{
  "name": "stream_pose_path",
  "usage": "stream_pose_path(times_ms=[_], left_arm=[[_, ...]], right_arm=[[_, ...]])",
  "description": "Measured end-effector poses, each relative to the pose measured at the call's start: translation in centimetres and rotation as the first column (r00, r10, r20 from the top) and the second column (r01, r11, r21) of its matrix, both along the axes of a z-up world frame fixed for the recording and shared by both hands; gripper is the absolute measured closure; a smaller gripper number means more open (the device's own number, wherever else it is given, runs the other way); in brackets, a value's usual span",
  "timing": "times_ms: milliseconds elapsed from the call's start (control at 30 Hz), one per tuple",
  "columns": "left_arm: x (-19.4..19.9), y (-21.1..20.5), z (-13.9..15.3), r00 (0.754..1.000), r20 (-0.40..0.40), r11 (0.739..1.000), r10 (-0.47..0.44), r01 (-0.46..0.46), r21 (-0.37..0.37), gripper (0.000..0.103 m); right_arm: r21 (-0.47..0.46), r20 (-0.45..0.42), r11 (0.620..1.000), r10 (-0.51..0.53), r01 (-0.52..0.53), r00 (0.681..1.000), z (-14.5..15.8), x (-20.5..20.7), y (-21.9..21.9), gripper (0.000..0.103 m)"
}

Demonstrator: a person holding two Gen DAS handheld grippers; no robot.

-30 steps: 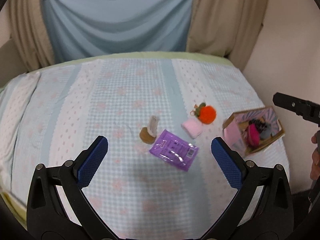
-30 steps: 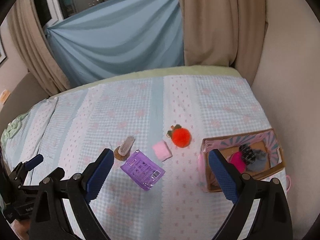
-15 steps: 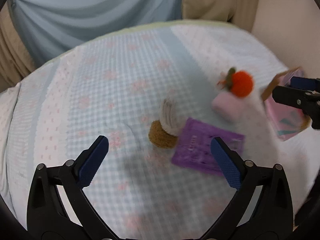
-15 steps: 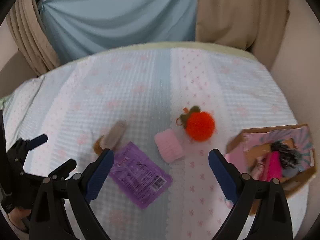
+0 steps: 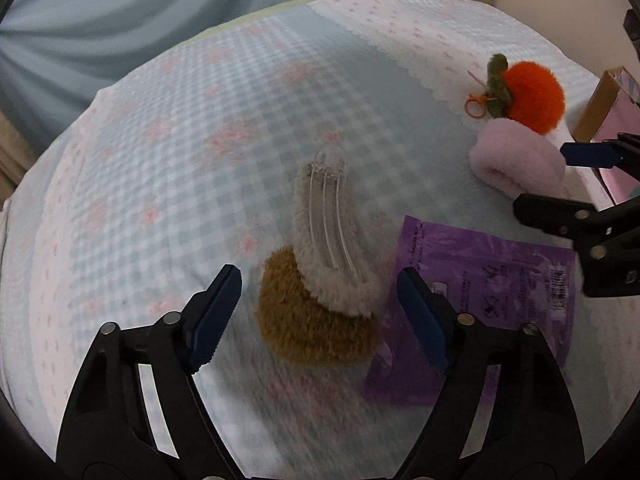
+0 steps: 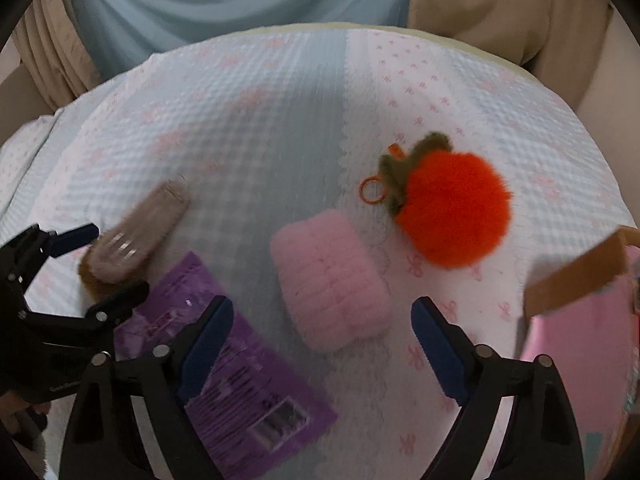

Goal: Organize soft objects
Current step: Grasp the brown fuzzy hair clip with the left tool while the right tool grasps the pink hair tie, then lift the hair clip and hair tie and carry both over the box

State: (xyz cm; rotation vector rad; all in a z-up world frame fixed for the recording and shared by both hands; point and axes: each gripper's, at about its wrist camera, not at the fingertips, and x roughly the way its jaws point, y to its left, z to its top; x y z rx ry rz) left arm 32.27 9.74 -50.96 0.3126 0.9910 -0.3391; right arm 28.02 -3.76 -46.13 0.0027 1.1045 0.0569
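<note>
Bed (image 5: 168,152) w/ checked blue-pink cover carried everything. Box (image 6: 576,280), cardboard rim w/ pink lining, sat at the bed's right edge, only partly in frame; contents not readable from either view.

Purple flat packet (image 5: 500,280) lay near the front, its left edge tucked under or against the furry hair clip (image 5: 328,248) — grey fuzz w/ clear plastic teeth, lying on a brown fuzzy pad (image 5: 304,332). Orange pom-pom (image 6: 456,208) w/ green leaf and small ring was further back, to the right, nearer the box. Pink fluffy roll (image 6: 332,276) sat just beside the pom-pom, between it and the packet.

Left claw (image 5: 320,316) was fairly wide but closing; clip and brown pad lay between its pads, no contact seen yet. Right claw (image 6: 320,344) was wide, also closing a bit, w/ the pink roll between and just ahead of its tips, not gripped.

Step in hand, as I read it: both claws at approach, two pickups about to start. Next calls for finishing the descent so pads straddle each item, then closing gently — fluff compresses, so grip deep enough. The packet under the clip might drag along. Then probably carry to the box.
</note>
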Motion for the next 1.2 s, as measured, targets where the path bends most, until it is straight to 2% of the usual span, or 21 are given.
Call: stream_pose_path(times_ms=[100,133,167,233,267,333,367,400,667,900,1067,1200], left_arm=[[0.6,-0.1,-0.6,1.000,-0.010,1.000,-0.001,0.001,0.000,0.042],[0.7,-0.1,-0.7,1.000,-0.013,1.000,-0.001,0.001,0.002,0.050],[0.8,-0.1,-0.9,1.000,-0.021,1.000,-0.005,0.005,0.004,0.052],[0.9,-0.1,-0.9,1.000,-0.028,1.000,-0.012,0.012,-0.005,0.054],[0.9,0.0,-0.9,1.000,-0.024,1.000,-0.015,0.015,-0.007,0.055],[0.7,-0.1,-0.9,1.000,-0.018,1.000,-0.022,0.022,-0.001,0.057],[0.6,-0.1,-0.9,1.000,-0.018,1.000,-0.022,0.022,-0.004,0.058],[0.5,-0.1,-0.8,1.000,-0.019,1.000,-0.019,0.019,-0.010,0.058],[0.4,0.9,0.3,0.999,-0.024,0.997,0.026,-0.027,-0.072,0.060],[-0.3,1.1,2.1,0.999,0.000,0.995,0.045,-0.044,-0.091,0.060],[-1.6,1.4,4.9,0.998,0.026,0.992,0.065,-0.061,-0.109,0.060],[-2.9,1.8,8.8,0.995,0.044,0.988,0.087,-0.081,-0.132,0.060]], right_arm=[[-0.018,-0.005,1.000,0.021,-0.021,1.000,-1.0,0.8,0.3,0.017],[-0.021,-0.005,0.999,0.026,-0.026,1.000,-1.3,1.0,0.4,0.017],[-0.025,-0.005,0.999,0.033,-0.033,0.999,-1.5,1.4,0.5,0.018],[-0.028,-0.004,0.999,0.040,-0.040,0.999,-1.8,1.8,0.6,0.027],[-0.023,-0.014,0.998,0.050,-0.050,0.999,-2.0,2.2,0.7,0.036],[-0.044,-0.023,0.998,0.050,-0.051,0.998,-2.3,2.5,0.9,0.046],[-0.053,-0.022,0.997,0.048,-0.049,0.999,-2.5,2.8,1.0,0.054],[-0.053,-0.019,0.998,0.045,-0.046,0.999,-2.4,2.8,0.9,0.056],[-0.045,-0.006,0.998,0.040,-0.040,0.999,-2.0,2.3,0.7,0.062],[-0.025,0.036,0.999,0.034,-0.033,0.999,0.3,1.1,0.7,0.062],[0.001,0.070,1.000,0.023,-0.023,0.997,3.2,0.0,0.7,0.062],[0.018,0.096,1.000,0.005,-0.007,0.995,7.2,-1.5,0.7,0.062]])
